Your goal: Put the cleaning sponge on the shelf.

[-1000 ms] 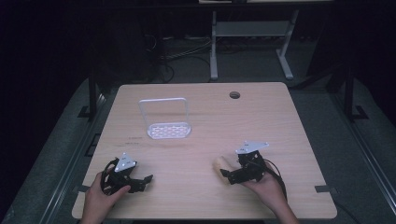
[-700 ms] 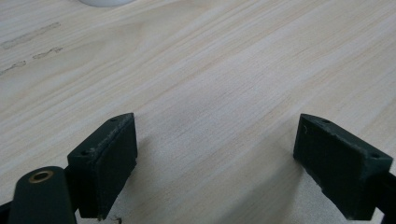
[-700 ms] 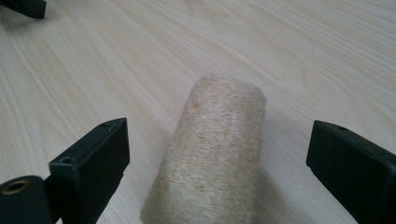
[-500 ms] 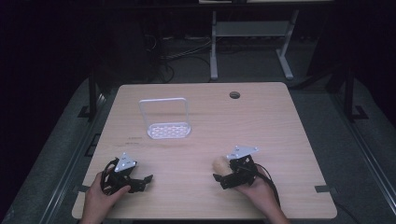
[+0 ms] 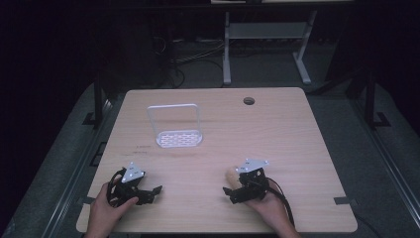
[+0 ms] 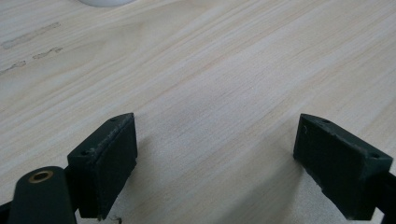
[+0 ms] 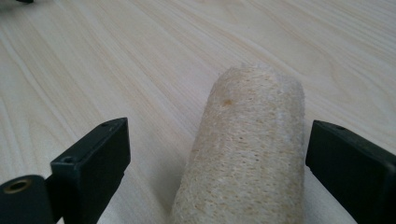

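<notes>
Two handheld grippers are seen low on a pale wooden table (image 5: pixel 277 124) from the high view, one near each front corner. The right gripper (image 5: pixel 233 191) is set at about five o'clock on the tabletop, with its jaws held wide around a tan loofah roll (image 7: pixel 252 154) that lies flat between them, closer to one jaw than the other and not yet pinched. The left gripper (image 5: pixel 151 191) is rested at about seven o'clock, its jaws also spread wide over bare wood, with nothing between them. A white wire rack (image 5: pixel 176 126) stands upright toward eleven o'clock, well apart from both. For a sound grasp, the roll is best centred between the right jaws before they are closed, and squeezed gently across its middle, since the spongy fibre would probably be crushed or slip if gripped near its end.
</notes>
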{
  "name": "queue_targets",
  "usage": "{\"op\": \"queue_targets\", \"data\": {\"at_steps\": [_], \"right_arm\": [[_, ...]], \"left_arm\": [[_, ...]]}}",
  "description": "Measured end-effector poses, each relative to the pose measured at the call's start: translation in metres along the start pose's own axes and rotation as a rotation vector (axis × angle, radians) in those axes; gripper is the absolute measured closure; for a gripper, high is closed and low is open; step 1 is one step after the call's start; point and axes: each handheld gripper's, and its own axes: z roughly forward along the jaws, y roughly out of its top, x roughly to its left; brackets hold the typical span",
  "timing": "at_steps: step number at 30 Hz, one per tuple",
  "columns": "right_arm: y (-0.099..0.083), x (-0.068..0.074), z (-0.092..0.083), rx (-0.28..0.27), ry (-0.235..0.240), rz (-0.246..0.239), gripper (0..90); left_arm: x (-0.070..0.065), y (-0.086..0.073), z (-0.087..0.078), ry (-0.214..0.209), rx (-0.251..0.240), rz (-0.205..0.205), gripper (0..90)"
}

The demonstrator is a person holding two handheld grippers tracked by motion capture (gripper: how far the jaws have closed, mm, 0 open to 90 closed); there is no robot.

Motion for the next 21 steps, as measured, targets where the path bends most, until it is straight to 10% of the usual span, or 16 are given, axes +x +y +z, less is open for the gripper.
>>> {"op": "queue_targets", "data": {"at_steps": [21], "right_arm": [[-0.0034, -0.0004, 0.0024, 0.026, -0.029, -0.015, 22.2]], "left_arm": [[0.0000, 0.0000, 0.0000, 0.000, 0.000, 0.000, 13.1]]}}
